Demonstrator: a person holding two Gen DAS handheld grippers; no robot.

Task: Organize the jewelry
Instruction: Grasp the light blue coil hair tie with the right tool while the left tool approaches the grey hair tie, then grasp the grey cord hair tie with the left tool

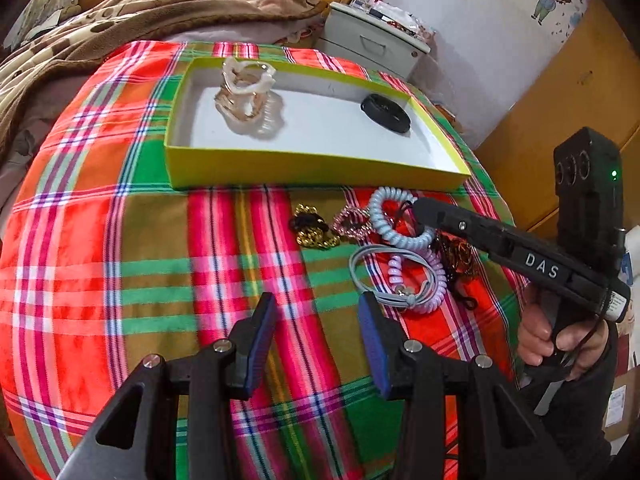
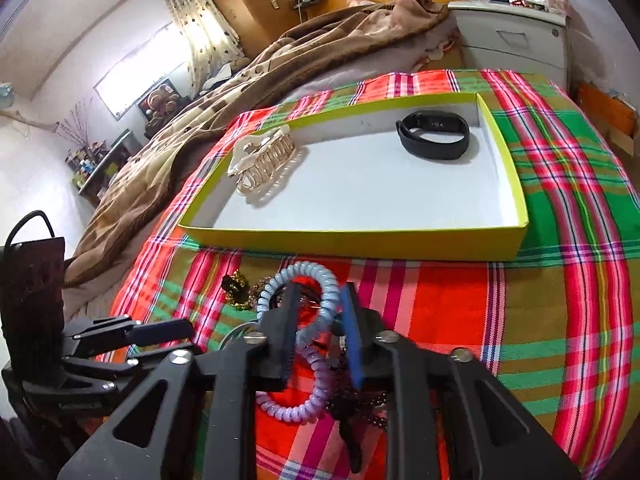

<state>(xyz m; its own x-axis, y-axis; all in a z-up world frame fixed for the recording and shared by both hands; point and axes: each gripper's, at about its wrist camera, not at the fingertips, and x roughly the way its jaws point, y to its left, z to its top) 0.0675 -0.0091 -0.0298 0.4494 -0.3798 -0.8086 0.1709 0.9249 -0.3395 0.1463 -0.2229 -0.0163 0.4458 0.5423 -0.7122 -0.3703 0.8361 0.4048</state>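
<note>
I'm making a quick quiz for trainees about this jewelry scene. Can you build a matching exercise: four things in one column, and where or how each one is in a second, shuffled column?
Things:
1. black wristband
2. cream hair claw
3. pale blue coil hair tie
4. gold chain

Place or state:
A. on the plaid cloth, in front of the box, untouched
B. in the box, toward its right end
C. between the fingers of the right hand-held gripper
D. in the box, toward its left end

Pairs: 1-B, 2-D, 3-C, 4-A
</note>
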